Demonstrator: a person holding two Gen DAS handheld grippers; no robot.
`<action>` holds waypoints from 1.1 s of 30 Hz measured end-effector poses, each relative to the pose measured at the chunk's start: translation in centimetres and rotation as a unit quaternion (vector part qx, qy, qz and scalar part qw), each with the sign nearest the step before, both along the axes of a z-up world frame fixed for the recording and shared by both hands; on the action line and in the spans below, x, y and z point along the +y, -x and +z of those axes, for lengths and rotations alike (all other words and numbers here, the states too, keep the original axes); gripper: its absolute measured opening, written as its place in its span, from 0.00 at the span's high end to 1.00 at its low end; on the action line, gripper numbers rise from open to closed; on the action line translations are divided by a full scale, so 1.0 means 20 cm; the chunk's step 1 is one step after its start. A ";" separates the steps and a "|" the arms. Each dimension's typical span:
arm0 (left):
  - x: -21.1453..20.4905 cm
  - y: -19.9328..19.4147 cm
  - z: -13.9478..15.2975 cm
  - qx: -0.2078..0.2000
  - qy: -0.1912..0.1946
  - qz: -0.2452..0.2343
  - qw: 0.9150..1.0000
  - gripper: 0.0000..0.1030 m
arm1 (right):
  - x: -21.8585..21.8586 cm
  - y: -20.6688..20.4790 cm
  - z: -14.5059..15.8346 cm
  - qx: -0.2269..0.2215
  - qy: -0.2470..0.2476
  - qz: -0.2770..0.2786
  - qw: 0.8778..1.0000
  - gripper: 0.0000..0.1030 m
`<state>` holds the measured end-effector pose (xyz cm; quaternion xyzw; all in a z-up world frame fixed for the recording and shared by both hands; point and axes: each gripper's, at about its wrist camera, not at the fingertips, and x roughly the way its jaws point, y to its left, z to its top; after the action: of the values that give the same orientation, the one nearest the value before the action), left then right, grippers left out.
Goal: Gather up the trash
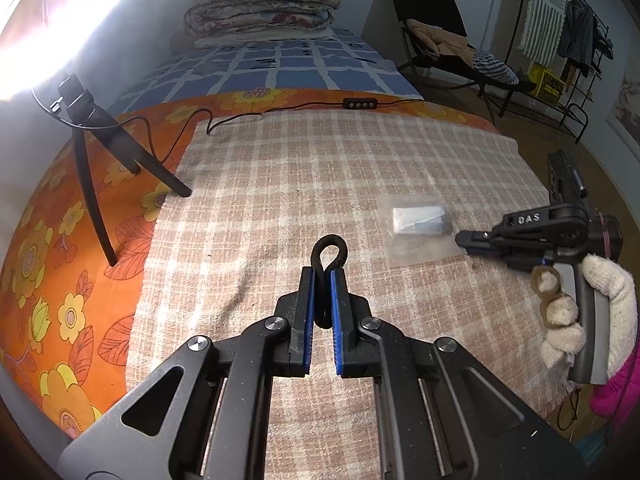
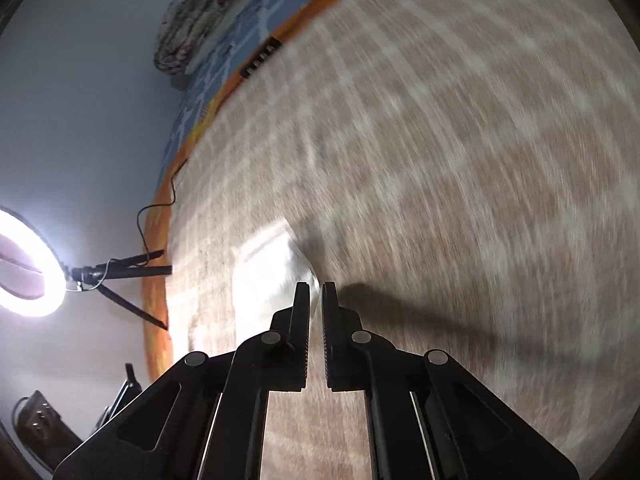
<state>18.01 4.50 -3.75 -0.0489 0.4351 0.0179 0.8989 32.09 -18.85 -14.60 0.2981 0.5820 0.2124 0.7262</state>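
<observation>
A clear bag (image 1: 418, 232) with a white wad inside lies on the checked cloth (image 1: 320, 168) on the bed, right of centre. The right gripper (image 2: 316, 292) pinches the bag's near-right corner, its fingers nearly together. The left gripper (image 1: 325, 276) clamps a black loop (image 1: 329, 252) just left of the bag.

The whole right wrist view is smeared by motion blur: the checked beige cloth (image 2: 440, 160) is streaked, and the clear plastic packet (image 2: 272, 268) is reduced to a pale patch. Whether its corner is pinched by the right hand-held gripper (image 2: 316, 292) cannot be told.
</observation>
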 end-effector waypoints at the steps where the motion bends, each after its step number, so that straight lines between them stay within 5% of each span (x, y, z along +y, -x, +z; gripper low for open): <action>1: 0.00 0.00 0.00 0.000 0.000 0.001 1.000 0.95 | -0.01 0.01 -0.01 0.010 -0.008 -0.005 1.000 0.96; 8: -0.01 0.01 0.02 -0.003 -0.001 0.000 1.000 0.95 | -0.02 0.04 -0.04 0.026 -0.048 -0.015 0.998 0.85; 19: -0.01 0.01 0.00 0.000 -0.005 0.000 1.000 0.95 | 0.02 0.01 -0.10 0.048 -0.124 -0.024 0.991 0.84; 28: 0.03 0.02 0.02 -0.003 0.000 0.006 1.000 0.95 | 0.04 0.15 0.07 0.034 -0.102 0.010 0.994 0.84; 33: 0.01 0.04 0.03 -0.006 -0.005 0.002 1.000 0.95 | 0.13 0.14 -0.01 0.045 -0.069 0.006 0.997 0.84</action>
<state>17.18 4.73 -3.11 -0.0456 0.4296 0.0214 0.9016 29.25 -16.29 -14.71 0.3538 0.5996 0.2427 0.6756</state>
